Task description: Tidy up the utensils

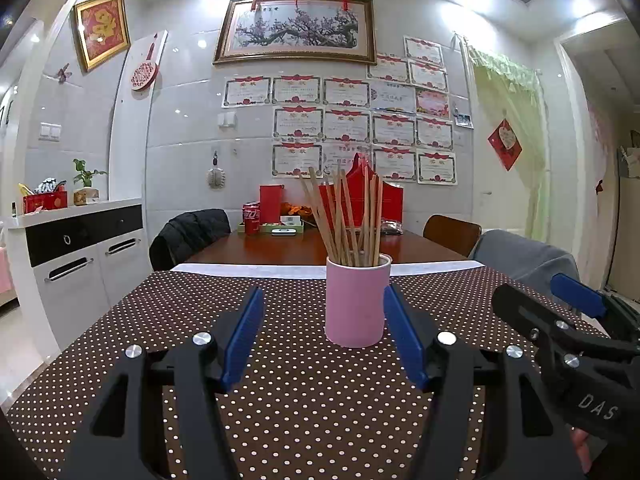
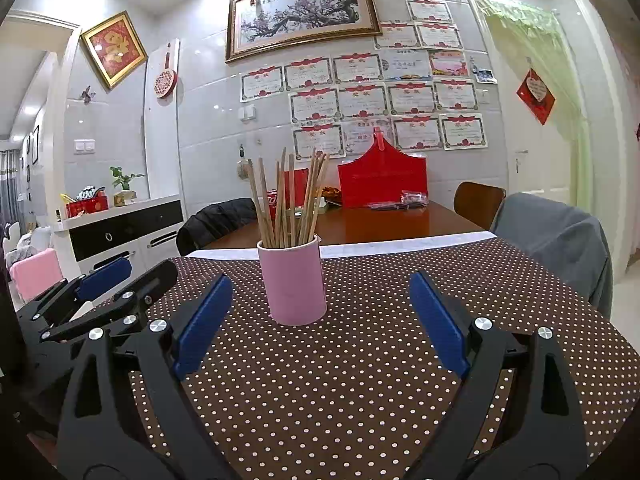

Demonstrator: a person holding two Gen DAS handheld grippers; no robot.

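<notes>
Black arms of the left gripper (image 1: 324,312) fill the bottom of its own view, the blue pads (image 1: 245,336) spread wide with nothing between them but the brown polka-dot tablecloth (image 1: 160,320). Just ahead of that gap, a little toward its right pad, stands the pink cup (image 1: 357,300) — upright on the cloth, close to the pad though contact cannot be judged. A bundle of wooden chopsticks (image 1: 348,216) rises from it, fanning out at the tips. Farther right in this view the right gripper (image 1: 560,312) juts in from the side, held level with the left one and apart from the cup.

From the right wrist, the left gripper (image 2: 108,280) shows at the far left edge, beside the right gripper's own left finger. The right gripper (image 2: 320,312) is likewise spread wide and holds nothing; the pink cup (image 2: 294,280) sits ahead of its opening, nearer the left pad than the right, clear of both. Its chopsticks (image 2: 288,196) lean in several directions. Beyond the cloth's white edge lies bare wooden table (image 2: 380,220) — with a red box (image 2: 382,184) at its far end, ahead and slightly right of the gripper.
</notes>
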